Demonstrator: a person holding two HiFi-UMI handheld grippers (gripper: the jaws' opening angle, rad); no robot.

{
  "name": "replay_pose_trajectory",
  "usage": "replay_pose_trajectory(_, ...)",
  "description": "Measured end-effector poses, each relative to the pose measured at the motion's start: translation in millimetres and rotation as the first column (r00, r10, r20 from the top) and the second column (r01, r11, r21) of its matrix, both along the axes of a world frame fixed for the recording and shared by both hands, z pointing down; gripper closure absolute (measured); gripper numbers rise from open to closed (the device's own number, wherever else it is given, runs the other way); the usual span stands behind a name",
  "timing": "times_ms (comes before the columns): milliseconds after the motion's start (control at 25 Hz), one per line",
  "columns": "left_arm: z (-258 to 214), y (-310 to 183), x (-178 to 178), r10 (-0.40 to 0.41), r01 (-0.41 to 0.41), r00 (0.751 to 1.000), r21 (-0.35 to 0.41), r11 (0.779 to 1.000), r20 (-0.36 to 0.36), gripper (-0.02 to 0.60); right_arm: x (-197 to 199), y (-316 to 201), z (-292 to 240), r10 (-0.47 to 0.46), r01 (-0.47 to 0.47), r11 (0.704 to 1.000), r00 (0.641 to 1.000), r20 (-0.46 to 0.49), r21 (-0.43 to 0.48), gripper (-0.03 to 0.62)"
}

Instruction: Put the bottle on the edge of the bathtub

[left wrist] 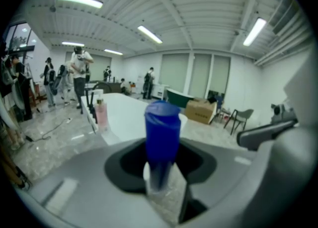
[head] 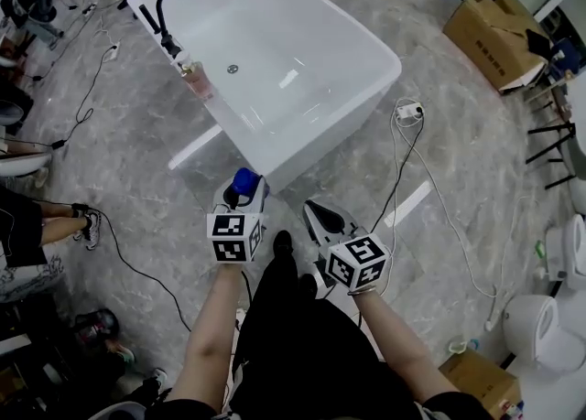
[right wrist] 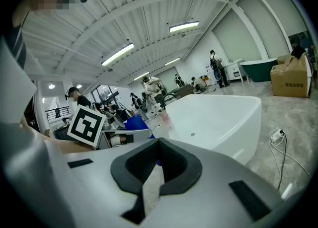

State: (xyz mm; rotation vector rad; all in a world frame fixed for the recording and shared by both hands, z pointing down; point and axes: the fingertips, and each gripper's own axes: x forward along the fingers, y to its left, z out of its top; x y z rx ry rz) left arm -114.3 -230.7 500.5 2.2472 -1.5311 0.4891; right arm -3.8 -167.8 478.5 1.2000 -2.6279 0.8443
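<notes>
The left gripper point(head: 238, 195) is grasping the blue-capped translucent bottle point(left wrist: 162, 135) near the white bathtub point(head: 383, 59); the right gripper point(right wrist: 158, 146) is hanging clenched, empty.

You wore black: short sleeves point(head: 446, 405) at lower frame edge, black clothing point(head: 293, 336) mid-bottom, black shoe point(head: 282, 242). Left gripper point(head: 244, 188) and right gripper point(head: 314, 208) had pale grey shells, dark pads, and cubes point(head: 234, 237) with black-and-white square markers.
</notes>
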Motion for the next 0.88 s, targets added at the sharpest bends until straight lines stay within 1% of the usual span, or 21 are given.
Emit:
replay_pose_trajectory(200, 23.3, -33.8, -10.4, 0.035, -0.035, 0.999, -0.015, 0.999, 0.000, 0.425, -29.7, -27.4, 12.3, -0.017, 0.017, 1.000, 1.000, -0.009, -0.017, 0.592)
replay_pose_trajectory(360, 43.0, -60.7, -16.7, 0.048, -0.048, 0.999, -0.027, 0.998, 0.001, 0.425, -45.5, -44.3, 26.5, -0.028, 0.028, 0.999, 0.999, -0.016, -0.037, 0.592)
replay_pose_trajectory(560, 65.1, -85.1, -17.3, 0.056, -0.056, 0.998, -0.037, 0.998, 0.005, 0.425, -47.7, -61.0, 46.4, -0.024, 0.022, 0.998, 0.999, -0.036, -0.064, 0.592)
replay_pose_trajectory(720, 81.0, -98.6, -18.1, 0.054, -0.054, 0.999, -0.046, 0.997, 0.005, 0.425, -44.2, -73.6, 61.6, 0.001, -0.006, 0.996, 0.998, -0.056, -0.087, 0.592)
replay_pose_trajectory(880, 94.1, -111.9, -17.8, 0.050, -0.049, 0.999, -0.057, 0.997, 0.000, 0.425, -41.0, -90.4, 70.9, 0.007, -0.013, 0.996, 0.997, -0.071, -0.088, 0.592)
